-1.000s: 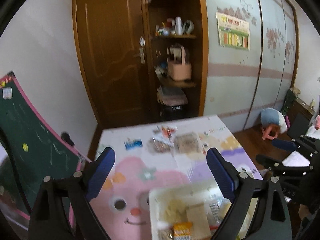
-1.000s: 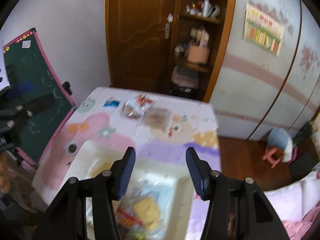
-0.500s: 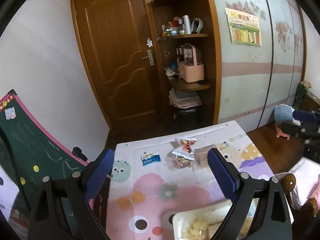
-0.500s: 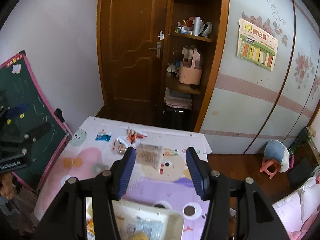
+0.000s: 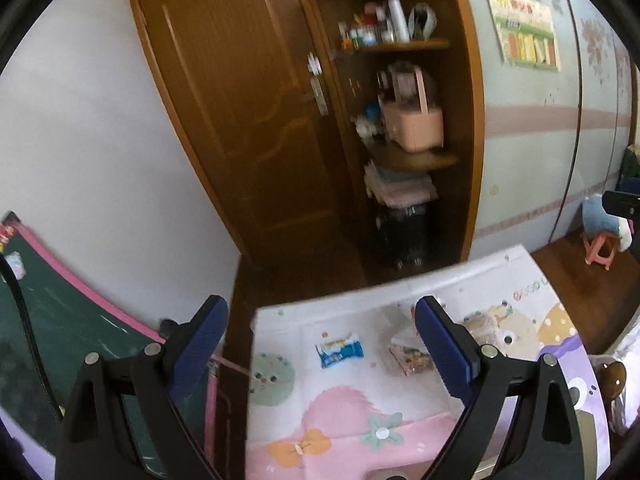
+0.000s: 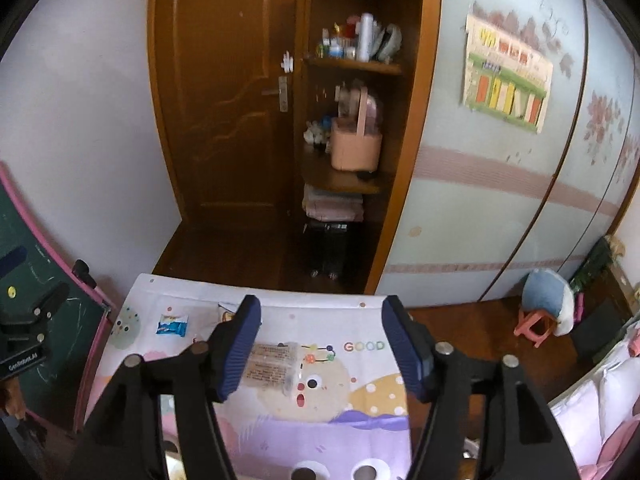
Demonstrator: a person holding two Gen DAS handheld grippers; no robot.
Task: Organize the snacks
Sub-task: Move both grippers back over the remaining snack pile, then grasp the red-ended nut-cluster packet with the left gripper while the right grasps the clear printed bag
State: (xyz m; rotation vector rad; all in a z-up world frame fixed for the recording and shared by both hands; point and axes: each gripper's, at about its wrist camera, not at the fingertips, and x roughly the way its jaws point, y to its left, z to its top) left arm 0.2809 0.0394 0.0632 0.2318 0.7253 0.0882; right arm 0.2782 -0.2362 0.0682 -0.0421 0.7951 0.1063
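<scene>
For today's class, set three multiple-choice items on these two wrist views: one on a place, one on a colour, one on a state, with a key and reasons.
1. Where does the small blue-and-white snack packet lie?
A. on the cartoon-print table cover
B. on a wooden shelf
C. on the floor

2. What colour is the handled basket on the middle shelf?
A. green
B. pink
C. black

3. What is between the fingers of the left gripper?
A. a packet clamped tight
B. a towel
C. nothing; they stand wide apart

Key: 1 A, the packet lies flat on the cover near its far edge. 2 B, the basket and its handle are pale pink. 3 C, the blue pads stand apart above the cover and touch nothing.
</scene>
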